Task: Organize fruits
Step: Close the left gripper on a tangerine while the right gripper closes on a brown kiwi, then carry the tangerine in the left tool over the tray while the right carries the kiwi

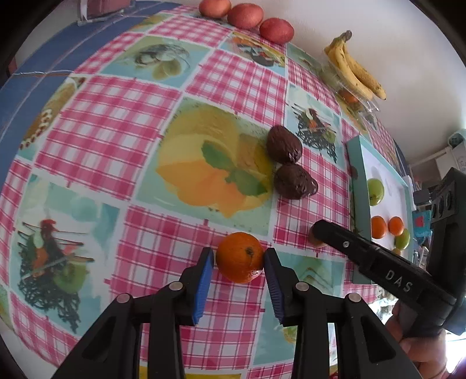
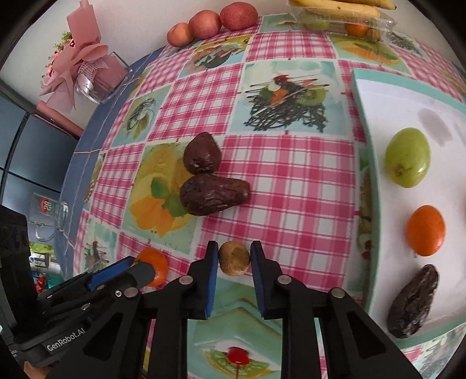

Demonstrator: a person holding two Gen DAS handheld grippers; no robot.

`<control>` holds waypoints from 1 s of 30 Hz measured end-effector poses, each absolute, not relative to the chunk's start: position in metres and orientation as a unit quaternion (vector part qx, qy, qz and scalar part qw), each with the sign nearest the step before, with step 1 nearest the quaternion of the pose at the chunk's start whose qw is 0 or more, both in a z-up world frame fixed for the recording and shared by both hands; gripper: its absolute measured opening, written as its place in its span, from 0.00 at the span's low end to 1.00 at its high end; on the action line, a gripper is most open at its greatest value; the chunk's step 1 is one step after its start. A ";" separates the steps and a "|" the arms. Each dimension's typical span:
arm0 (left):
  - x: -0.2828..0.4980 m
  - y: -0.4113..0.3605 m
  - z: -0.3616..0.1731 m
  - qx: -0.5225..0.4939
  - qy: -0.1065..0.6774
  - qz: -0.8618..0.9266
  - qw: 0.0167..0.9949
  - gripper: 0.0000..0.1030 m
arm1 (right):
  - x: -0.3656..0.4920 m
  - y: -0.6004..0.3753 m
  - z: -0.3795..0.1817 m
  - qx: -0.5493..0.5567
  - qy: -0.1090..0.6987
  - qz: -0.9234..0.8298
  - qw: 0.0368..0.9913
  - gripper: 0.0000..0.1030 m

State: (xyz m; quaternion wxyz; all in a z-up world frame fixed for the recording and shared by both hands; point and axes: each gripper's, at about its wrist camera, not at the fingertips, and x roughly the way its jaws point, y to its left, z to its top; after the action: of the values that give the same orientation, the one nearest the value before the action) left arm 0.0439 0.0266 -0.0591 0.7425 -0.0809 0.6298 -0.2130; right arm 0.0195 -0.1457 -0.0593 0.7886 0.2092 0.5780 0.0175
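My left gripper point(image 1: 239, 258) is shut on an orange mandarin point(image 1: 240, 256) on the checked tablecloth; it also shows in the right wrist view point(image 2: 154, 266). My right gripper point(image 2: 234, 256) is shut on a small brown fruit point(image 2: 234, 258), which peeks out behind the right gripper's finger in the left wrist view point(image 1: 316, 240). Two dark wrinkled avocados point(image 2: 204, 151) point(image 2: 212, 195) lie on the cloth ahead. The white tray with a teal rim point(image 2: 367, 122) at the right holds a green fruit point(image 2: 407, 157), a mandarin point(image 2: 425, 229) and a dark avocado point(image 2: 413, 303).
Three red apples point(image 2: 204, 23) line the far edge by the wall. Bananas point(image 1: 355, 67) lie on a clear plastic box point(image 1: 349, 93) with fruit at the back right. A pink bouquet in a clear holder point(image 2: 87, 67) stands at the far left.
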 end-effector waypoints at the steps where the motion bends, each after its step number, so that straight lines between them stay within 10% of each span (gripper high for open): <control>1: 0.044 0.026 -0.060 -0.083 0.631 -0.214 0.741 0.38 | 0.018 -0.148 -0.059 0.212 0.577 0.015 0.789 0.23; 30: 0.062 -0.077 0.020 -0.014 0.557 -0.255 0.790 0.35 | -0.035 -0.298 0.020 0.270 0.432 -0.180 0.842 0.23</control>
State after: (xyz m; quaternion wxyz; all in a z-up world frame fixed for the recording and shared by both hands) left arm 0.0621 -0.0767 0.0204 0.7899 -0.0140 0.5573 -0.2553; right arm -0.0346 -0.2976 0.0197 0.8415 0.2702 0.4319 -0.1795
